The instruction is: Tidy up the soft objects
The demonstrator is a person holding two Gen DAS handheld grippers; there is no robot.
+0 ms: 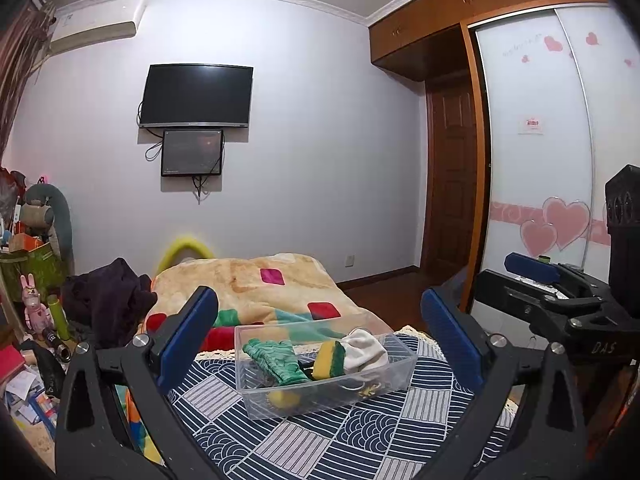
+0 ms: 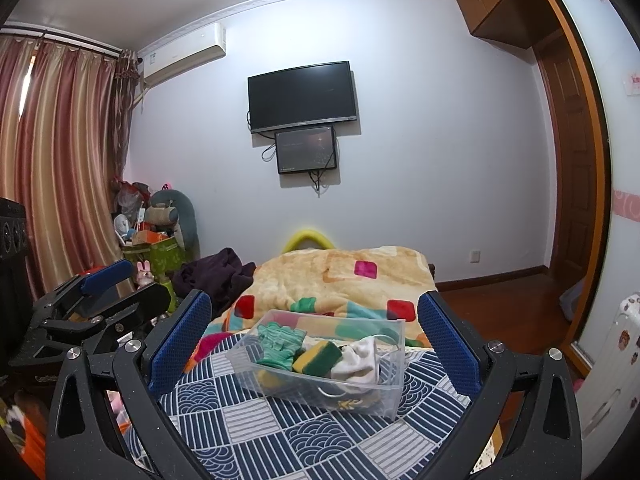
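Note:
A clear plastic bin point(image 1: 256, 402) point(image 2: 394, 396) sits on a blue-and-white patterned cloth point(image 1: 320, 444) point(image 2: 280, 432). Inside it lie a green striped glove point(image 1: 276, 360) point(image 2: 280, 344), a yellow-and-green sponge point(image 1: 329, 360) point(image 2: 316, 358) and a white sock point(image 1: 366, 350) point(image 2: 360, 360). A second yellow piece point(image 1: 284, 398) shows low in the bin. My left gripper point(image 1: 320, 340) is open, raised in front of the bin, empty. My right gripper point(image 2: 316, 336) is open too, fingers wide on either side of the bin, holding nothing.
A beige blanket point(image 1: 256, 280) point(image 2: 360, 276) with coloured squares lies behind the bin, a dark garment point(image 1: 108, 292) point(image 2: 212, 276) to its left. Cluttered toys and boxes point(image 1: 36, 240) fill the left corner. A wardrobe point(image 1: 540, 140) and wooden door point(image 2: 568, 160) stand right.

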